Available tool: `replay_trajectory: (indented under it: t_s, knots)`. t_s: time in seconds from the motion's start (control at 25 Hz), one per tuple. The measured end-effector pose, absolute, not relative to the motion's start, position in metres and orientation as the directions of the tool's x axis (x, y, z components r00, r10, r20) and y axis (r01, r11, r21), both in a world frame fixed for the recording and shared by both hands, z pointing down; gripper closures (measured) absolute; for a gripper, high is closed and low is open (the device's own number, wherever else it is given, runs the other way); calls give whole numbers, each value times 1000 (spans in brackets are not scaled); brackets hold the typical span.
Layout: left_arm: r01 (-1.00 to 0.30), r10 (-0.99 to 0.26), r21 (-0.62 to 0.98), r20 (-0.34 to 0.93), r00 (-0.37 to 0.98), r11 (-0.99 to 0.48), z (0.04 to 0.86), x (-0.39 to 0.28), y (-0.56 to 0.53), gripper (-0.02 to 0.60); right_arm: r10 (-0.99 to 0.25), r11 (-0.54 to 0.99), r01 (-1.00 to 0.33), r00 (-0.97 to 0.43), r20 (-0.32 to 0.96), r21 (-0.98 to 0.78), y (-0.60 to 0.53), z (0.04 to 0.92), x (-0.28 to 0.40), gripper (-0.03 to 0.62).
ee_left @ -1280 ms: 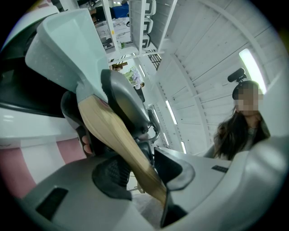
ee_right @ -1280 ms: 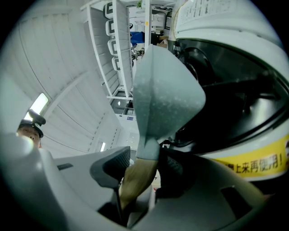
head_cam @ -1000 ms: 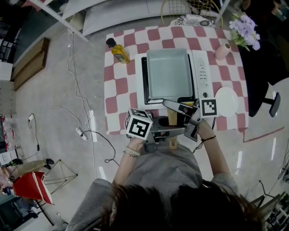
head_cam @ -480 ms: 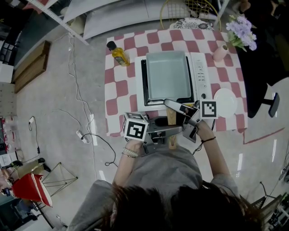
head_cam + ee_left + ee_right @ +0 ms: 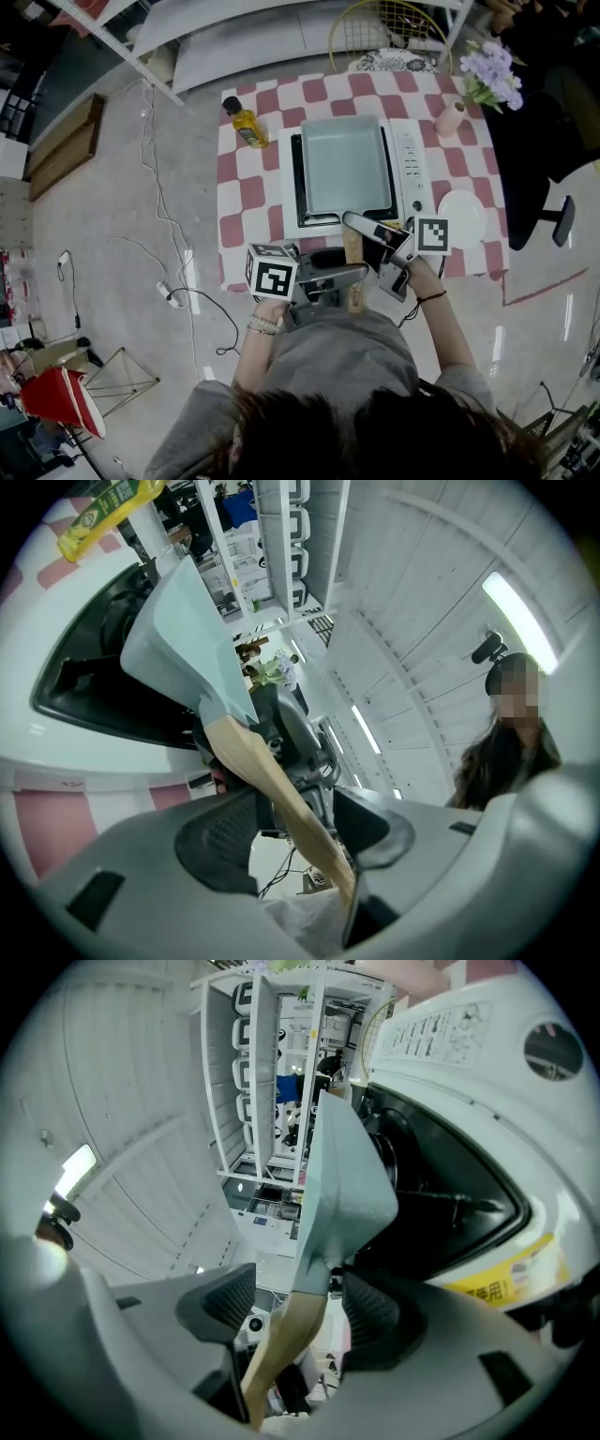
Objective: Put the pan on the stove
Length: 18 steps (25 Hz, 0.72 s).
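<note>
1. The left gripper lies level and points across the person's front. Its fingers have just been opening and stand wide apart, with the pan's wooden handle loose between them.
2. The right gripper points back the other way (nearly facing the left one). Its fingers have likewise just been opening around the same handle without pressing it.
3. Both forearms reach forward, with the left hand and right hand close together.

Left strip of red-and-white checkered table beside white stove is bare, passable. Yellow oil bottle blocks far-left corner. Pale green rectangular pan fills stove top. Right side is tight: white round plate near, pink vase with purple flowers far.
</note>
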State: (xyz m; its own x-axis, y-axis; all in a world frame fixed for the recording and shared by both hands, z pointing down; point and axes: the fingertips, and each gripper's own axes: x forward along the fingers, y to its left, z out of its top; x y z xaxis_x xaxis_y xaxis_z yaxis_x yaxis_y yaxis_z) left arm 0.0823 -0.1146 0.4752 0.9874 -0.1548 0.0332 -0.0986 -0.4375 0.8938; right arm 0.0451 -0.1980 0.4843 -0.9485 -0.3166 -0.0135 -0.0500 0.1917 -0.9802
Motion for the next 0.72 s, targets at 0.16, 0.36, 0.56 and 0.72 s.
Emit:
replay_trajectory:
  t_s: [0.16, 0.36, 0.56, 0.72]
  knots:
    - [-143, -192, 881, 61, 980, -450, 476, 71, -115, 341, -333, 182, -69, -943, 5, -981, -197, 487, 53, 307]
    - [-162, -223, 874, 64, 973, -458, 472, 57, -117, 341, -346, 208, -114, -937, 36, -971, -197, 487, 60, 307]
    - [-211, -279, 854, 81, 957, -475, 469, 40, -122, 342, -357, 215, -130, -933, 46, -968, -196, 484, 67, 310]
    - [-266, -322, 830, 111, 940, -490, 468, 28, -124, 351, -373, 230, -162, -925, 67, -959, -194, 481, 74, 323]
